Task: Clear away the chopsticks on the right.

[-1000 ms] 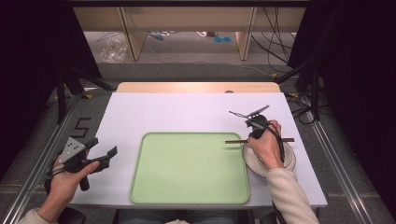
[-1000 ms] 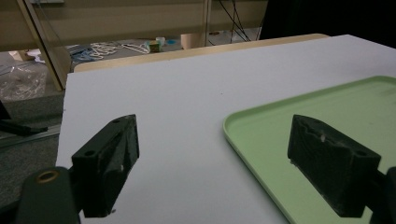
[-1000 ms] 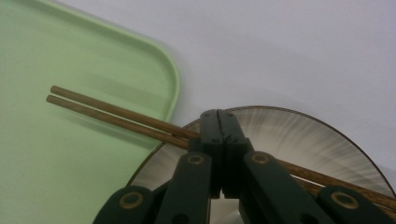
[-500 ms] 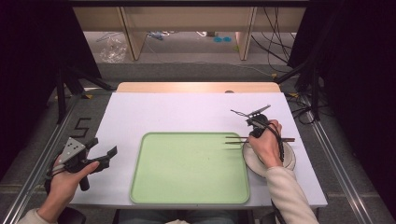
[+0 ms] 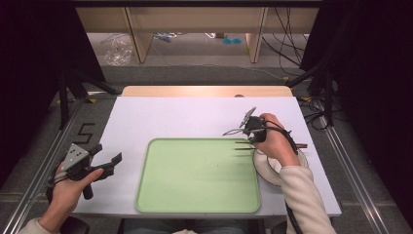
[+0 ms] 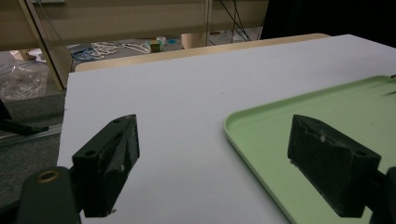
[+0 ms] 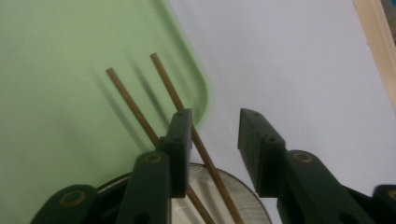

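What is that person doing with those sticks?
A person sits at a white table with a hand-held gripper in each hand. The right hand-held gripper has just been opening its jaws over a pair of chopsticks that lie across a bowl, with their tips over the edge of the green tray. One chopstick is between the open jaws, not squeezed. The left hand-held gripper waits open near the tray's left side, holding nothing.

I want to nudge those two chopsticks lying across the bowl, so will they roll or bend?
The chopsticks look thin, straight and round, so probably stiff, light and apt to roll. They rest across the bowl rim with their tips over the green tray, so a push may well tip them off.
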Demonstrator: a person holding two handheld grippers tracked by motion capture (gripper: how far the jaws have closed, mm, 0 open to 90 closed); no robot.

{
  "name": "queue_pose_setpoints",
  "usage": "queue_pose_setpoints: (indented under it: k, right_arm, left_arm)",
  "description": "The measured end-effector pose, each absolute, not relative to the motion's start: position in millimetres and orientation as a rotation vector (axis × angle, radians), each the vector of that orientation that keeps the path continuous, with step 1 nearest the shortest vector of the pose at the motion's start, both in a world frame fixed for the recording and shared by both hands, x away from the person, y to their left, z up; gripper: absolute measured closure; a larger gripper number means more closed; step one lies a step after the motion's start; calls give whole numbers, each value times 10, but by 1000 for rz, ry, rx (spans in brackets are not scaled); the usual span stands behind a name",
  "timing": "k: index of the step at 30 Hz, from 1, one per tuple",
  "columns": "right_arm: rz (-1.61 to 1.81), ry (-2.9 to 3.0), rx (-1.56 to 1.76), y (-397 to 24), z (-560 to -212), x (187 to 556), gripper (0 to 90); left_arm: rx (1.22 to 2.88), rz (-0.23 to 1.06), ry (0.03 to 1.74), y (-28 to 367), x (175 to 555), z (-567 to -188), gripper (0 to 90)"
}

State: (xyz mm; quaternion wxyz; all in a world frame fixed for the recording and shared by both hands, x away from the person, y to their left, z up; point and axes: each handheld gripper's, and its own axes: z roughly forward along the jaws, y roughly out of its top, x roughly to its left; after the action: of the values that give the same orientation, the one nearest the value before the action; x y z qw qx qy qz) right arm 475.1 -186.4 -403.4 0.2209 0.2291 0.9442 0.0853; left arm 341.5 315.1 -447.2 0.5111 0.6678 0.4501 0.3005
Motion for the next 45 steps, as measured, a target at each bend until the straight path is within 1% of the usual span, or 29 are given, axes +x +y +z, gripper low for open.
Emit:
queue_pose_setpoints:
  k: [1,3,4,7,9,16,17,19,28,34,40,42,45]
  right_arm:
    - [166,2633,560,-1802,-4080,4764,650]
    - [117,2645,532,-1771,-4126,4786,649]
    - [58,2654,439,-1782,-4147,4837,649]
    - [46,2678,422,-1747,-4197,4862,671]
    - [29,2692,450,-1717,-4203,4849,670]
    - [7,2725,388,-1714,-4274,4884,671]
    - [14,2727,453,-1701,-4285,4862,675]
    - [9,2735,466,-1707,-4299,4865,679]
    - [24,2749,454,-1719,-4375,4903,744]
    - [19,2756,420,-1735,-4412,4918,814]
    - [18,2746,356,-1732,-4429,4898,841]
    - [8,2724,304,-1739,-4411,4895,868]
    - [15,2715,291,-1737,-4400,4881,869]
  left_arm:
    - [1608,722,1081,3150,3417,-4473,169]
    - [1607,722,1081,3151,3417,-4473,169]
    - [1607,721,1082,3152,3417,-4472,169]
    - [1605,721,1084,3152,3415,-4472,169]
    - [1606,722,1083,3152,3416,-4473,169]
    - [1608,724,1082,3151,3414,-4472,170]
    - [1608,723,1082,3151,3415,-4472,170]
    - [1608,723,1081,3151,3416,-4473,170]
    - [1608,725,1079,3151,3415,-4472,171]
    - [1608,724,1082,3151,3415,-4473,172]
    - [1608,724,1083,3151,3414,-4472,172]
    - [1607,724,1082,3150,3415,-4473,172]
    - [1607,725,1084,3151,3414,-4472,172]
